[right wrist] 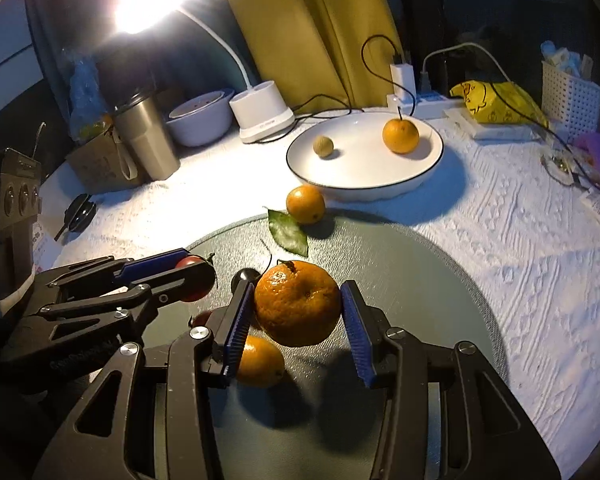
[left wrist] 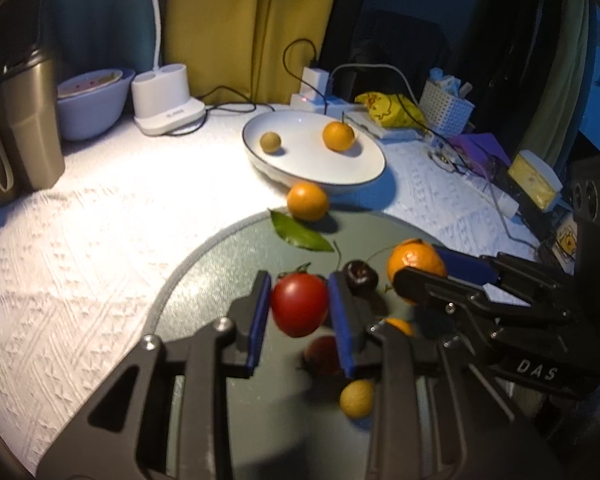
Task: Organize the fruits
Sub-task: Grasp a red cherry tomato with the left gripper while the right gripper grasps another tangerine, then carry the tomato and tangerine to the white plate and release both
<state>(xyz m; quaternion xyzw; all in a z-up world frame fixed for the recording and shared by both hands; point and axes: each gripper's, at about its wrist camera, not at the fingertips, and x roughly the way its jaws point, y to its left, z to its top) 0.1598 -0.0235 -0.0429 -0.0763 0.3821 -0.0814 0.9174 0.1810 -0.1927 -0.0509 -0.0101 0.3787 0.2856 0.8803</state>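
Observation:
My left gripper (left wrist: pixel 300 304) is shut on a red tomato (left wrist: pixel 299 305) and holds it above the round grey mat (left wrist: pixel 204 264). My right gripper (right wrist: pixel 298 308) is shut on a large tangerine (right wrist: pixel 298 304), lifted over the same mat (right wrist: pixel 420 272). On the mat lie a dark cherry (left wrist: pixel 361 277), a second red fruit (left wrist: pixel 322 354), a small yellow-brown fruit (left wrist: pixel 356 398) and another tangerine (right wrist: pixel 260 362). A white plate (right wrist: pixel 364 184) behind holds an orange (right wrist: pixel 400 135) and a small brown fruit (right wrist: pixel 323 146). An orange (right wrist: pixel 305 204) with a green leaf (right wrist: pixel 287 233) sits at the mat's far edge.
A white lamp base (right wrist: pixel 262 114), a metal tumbler (right wrist: pixel 146 140) and a pale bowl (right wrist: pixel 200 118) stand at the back left. Chargers with cables (right wrist: pixel 400 76), a yellow bag (right wrist: pixel 496 102) and a white basket (right wrist: pixel 570 92) stand at the back right. A textured white cloth (right wrist: pixel 520 264) covers the table.

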